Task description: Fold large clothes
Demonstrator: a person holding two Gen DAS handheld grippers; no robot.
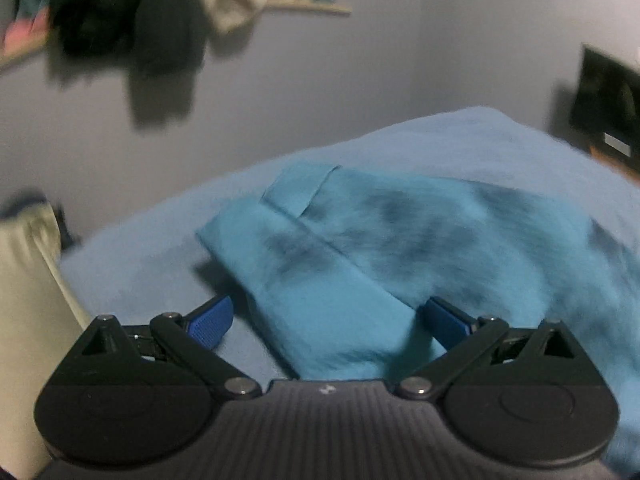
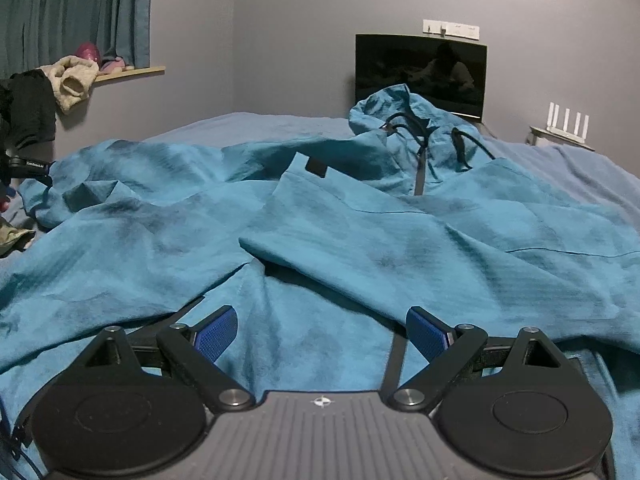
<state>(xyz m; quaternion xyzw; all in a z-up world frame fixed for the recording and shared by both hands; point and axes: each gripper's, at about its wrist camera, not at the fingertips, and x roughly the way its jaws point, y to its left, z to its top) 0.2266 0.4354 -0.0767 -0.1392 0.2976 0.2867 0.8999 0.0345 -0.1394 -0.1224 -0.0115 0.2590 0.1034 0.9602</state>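
Note:
A large teal hooded jacket (image 2: 360, 232) lies spread and rumpled on a blue bed (image 2: 256, 124). Its hood with black drawcords (image 2: 404, 128) is at the far side, and one sleeve with a black cuff tab (image 2: 316, 168) is folded across the body. My right gripper (image 2: 322, 332) is open just above the jacket's near hem. In the left wrist view a sleeve of the jacket (image 1: 320, 264) runs between the fingers of my left gripper (image 1: 326, 320), which is open; its cuff end (image 1: 300, 188) points away.
A dark monitor (image 2: 420, 72) stands against the far wall. A white router (image 2: 568, 124) sits at the right. A window ledge (image 2: 128, 72) at the left holds clothes, with a curtain above. A pale pillow (image 1: 28, 300) lies at the left of the bed.

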